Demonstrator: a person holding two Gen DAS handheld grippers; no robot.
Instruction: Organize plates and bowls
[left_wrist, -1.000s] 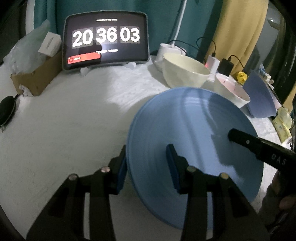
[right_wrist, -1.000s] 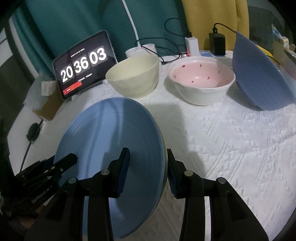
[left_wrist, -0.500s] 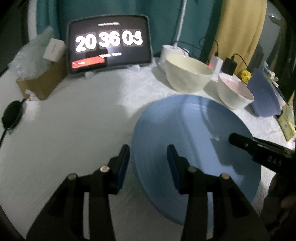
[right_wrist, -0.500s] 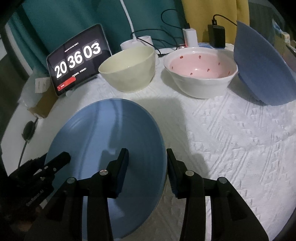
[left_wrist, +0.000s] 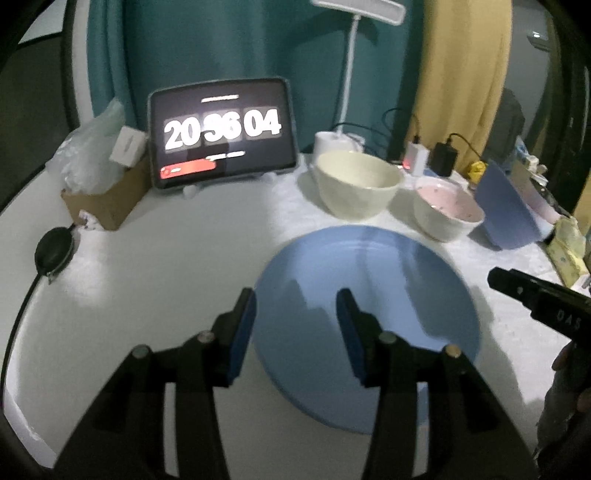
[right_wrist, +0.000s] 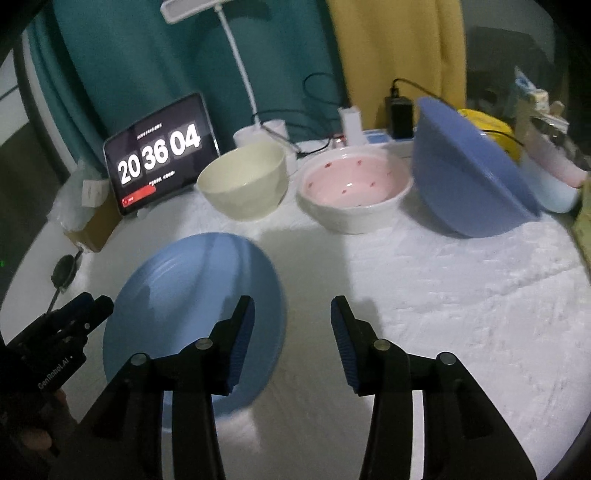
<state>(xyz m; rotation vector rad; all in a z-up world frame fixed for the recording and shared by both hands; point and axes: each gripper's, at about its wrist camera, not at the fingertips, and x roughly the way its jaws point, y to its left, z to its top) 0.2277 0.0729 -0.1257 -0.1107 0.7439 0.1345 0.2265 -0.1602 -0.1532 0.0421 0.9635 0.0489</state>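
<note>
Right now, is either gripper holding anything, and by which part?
Nothing is held. The left gripper and right gripper are both open; the blue plate lies flat on the table, free of both.

The tablet (left_wrist: 222, 133) that stood at the back of the table showed a clock with the big white digits "20 36 04"; the middle pair was blurred in the left wrist view but clear in the right wrist view. The small lines above and below the digits, and the words on the red bar under them, were too small to read. The body of the left gripper (right_wrist: 248, 332) carried the white print "GenRobot.AI". The right gripper (left_wrist: 517, 286), seen from the left wrist view, carried the letters "DAS".
</note>
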